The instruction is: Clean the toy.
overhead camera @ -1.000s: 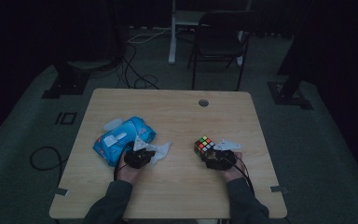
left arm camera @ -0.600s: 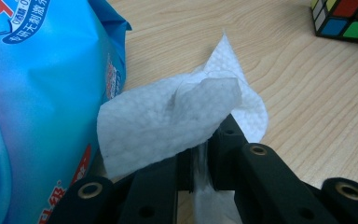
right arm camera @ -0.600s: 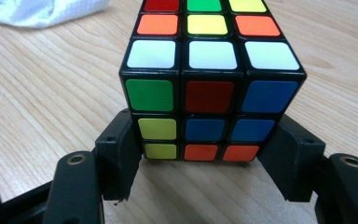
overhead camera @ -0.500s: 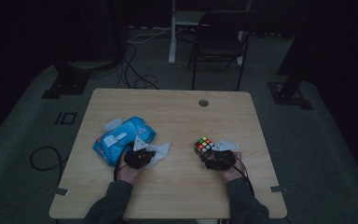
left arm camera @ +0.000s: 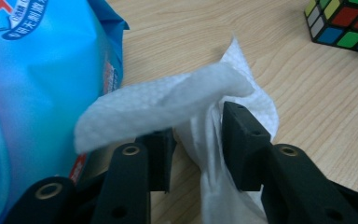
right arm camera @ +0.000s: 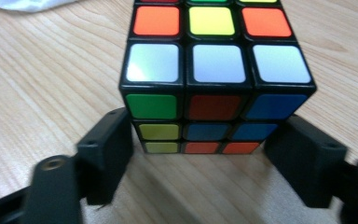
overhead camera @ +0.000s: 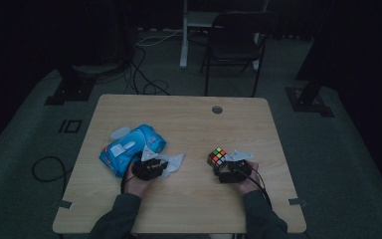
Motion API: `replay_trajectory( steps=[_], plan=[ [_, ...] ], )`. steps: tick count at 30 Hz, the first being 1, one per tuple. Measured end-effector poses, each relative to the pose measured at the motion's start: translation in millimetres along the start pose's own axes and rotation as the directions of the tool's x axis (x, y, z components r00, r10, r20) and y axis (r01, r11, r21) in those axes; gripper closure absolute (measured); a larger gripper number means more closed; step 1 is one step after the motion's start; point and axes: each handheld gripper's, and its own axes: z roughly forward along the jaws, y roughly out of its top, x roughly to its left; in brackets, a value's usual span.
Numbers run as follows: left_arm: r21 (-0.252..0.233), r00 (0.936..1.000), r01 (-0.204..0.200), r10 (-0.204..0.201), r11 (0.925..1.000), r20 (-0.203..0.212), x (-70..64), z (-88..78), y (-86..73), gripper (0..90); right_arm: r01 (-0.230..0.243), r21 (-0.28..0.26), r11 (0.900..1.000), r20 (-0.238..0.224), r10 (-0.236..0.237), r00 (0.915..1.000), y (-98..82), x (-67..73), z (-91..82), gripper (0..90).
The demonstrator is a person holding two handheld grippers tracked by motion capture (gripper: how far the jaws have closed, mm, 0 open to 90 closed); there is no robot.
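On the wooden table (overhead camera: 189,129) a white wet wipe (left arm camera: 168,102) lies crumpled beside a blue wipe pack (overhead camera: 132,147). My left gripper (left arm camera: 198,144) has just been opening its jaws. The wipe hangs loosely between them and is not pinched. From above, the left gripper (overhead camera: 158,163) rests at the pack's right edge. A scrambled puzzle cube (right arm camera: 214,70) stands on the table to the right. My right gripper (right arm camera: 205,154) has also just been opening. Its jaws stand on either side of the cube's lower rows, slightly apart from it. The cube (overhead camera: 217,157) sits just beyond the right gripper (overhead camera: 224,168).
The pack (left arm camera: 37,84) looms close on the left of the left gripper view, and the cube (left arm camera: 342,21) shows at its top right. A cable hole (overhead camera: 217,109) marks the table's far side. A dark chair (overhead camera: 234,45) and floor cables stand beyond the table.
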Motion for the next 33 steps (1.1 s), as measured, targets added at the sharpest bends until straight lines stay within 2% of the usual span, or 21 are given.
replay_trajectory(
  steps=[2, 5, 9, 13, 22, 29, 33],
  plan=[
    [-0.005, 1.0000, 0.000, 0.000, 1.0000, -0.003, 0.0, -2.0, 0.1, 60.6, -0.006, 0.001, 1.000, -0.011, 0.006, 0.9999, 0.1, 0.0, 0.2, 14.6],
    [-0.021, 1.0000, 0.008, -0.008, 0.9997, -0.002, 0.1, -6.5, 0.1, 56.6, -0.017, 0.002, 1.000, -0.007, 0.017, 0.9998, -0.1, -0.3, 0.0, 11.9],
    [-0.042, 0.9998, 0.020, -0.020, 0.9989, 0.003, 1.8, -14.8, -0.1, 52.3, -0.025, -0.019, 1.000, 0.009, 0.025, 0.9996, 1.2, -0.2, -5.1, 11.7],
    [-0.060, 0.9993, 0.038, -0.037, 0.9975, 0.005, 4.1, -22.2, -1.6, 49.9, -0.035, -0.040, 0.999, 0.002, 0.036, 0.9994, 2.2, -0.4, -11.3, 11.5],
    [-0.075, 0.9992, 0.039, -0.039, 0.9964, 0.006, 6.6, -36.5, -4.8, 49.1, -0.044, -0.083, 0.996, 0.000, 0.044, 0.9990, -0.7, -3.0, -29.0, 11.6],
    [-0.075, 0.9997, 0.024, -0.023, 0.9969, 0.010, 5.0, -42.5, -9.1, 49.4, -0.060, -0.090, 0.994, 0.012, 0.062, 0.9980, -6.6, -9.0, -39.6, 11.9],
    [-0.078, 0.9995, 0.030, -0.030, 0.9965, 0.010, 4.5, -45.4, -11.7, 49.5, -0.071, -0.097, 0.993, 0.015, 0.072, 0.9973, -9.6, -11.1, -44.7, 11.9]
  ],
)
